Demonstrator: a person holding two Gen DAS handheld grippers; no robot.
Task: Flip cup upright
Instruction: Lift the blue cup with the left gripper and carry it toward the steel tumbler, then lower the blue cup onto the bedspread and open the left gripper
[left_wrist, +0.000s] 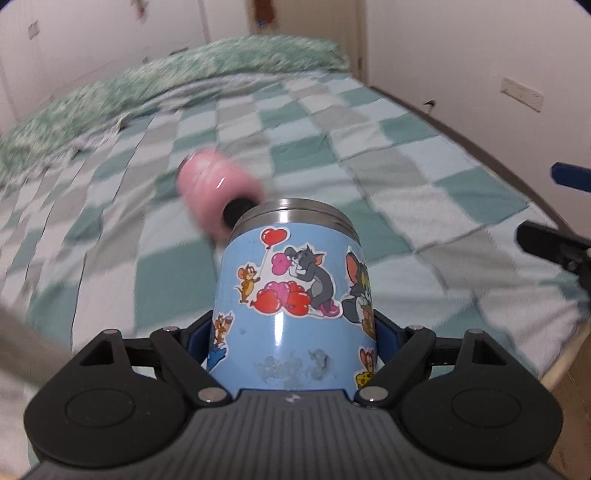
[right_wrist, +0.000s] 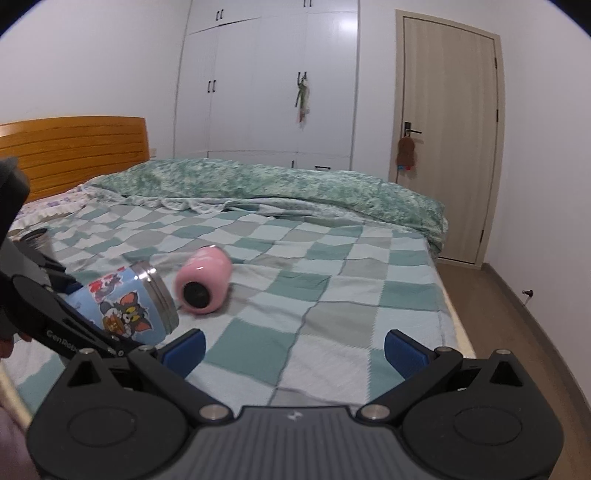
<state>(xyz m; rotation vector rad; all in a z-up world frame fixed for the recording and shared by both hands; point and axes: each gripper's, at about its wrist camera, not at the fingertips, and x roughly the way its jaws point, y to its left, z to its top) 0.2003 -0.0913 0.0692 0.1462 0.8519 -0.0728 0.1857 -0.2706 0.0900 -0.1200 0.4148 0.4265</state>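
A blue cup with cartoon stickers and a steel rim (left_wrist: 295, 295) sits between the fingers of my left gripper (left_wrist: 295, 336), which is shut on it. In the right wrist view the blue cup (right_wrist: 129, 306) is tilted on its side above the bed, rim pointing right, held by the left gripper (right_wrist: 85, 325). A pink cup (left_wrist: 214, 192) lies on its side on the checked bedspread beyond it, blurred; it also shows in the right wrist view (right_wrist: 203, 280). My right gripper (right_wrist: 293, 350) is open and empty, low over the bed in front of the pink cup.
The bed has a green and white checked cover (right_wrist: 332, 295) with a rumpled green duvet (right_wrist: 277, 184) along the far side. A wooden headboard (right_wrist: 74, 147) stands at left. A wardrobe (right_wrist: 266, 74) and a door (right_wrist: 450, 140) are behind. The bed edge and floor (right_wrist: 517, 332) lie to the right.
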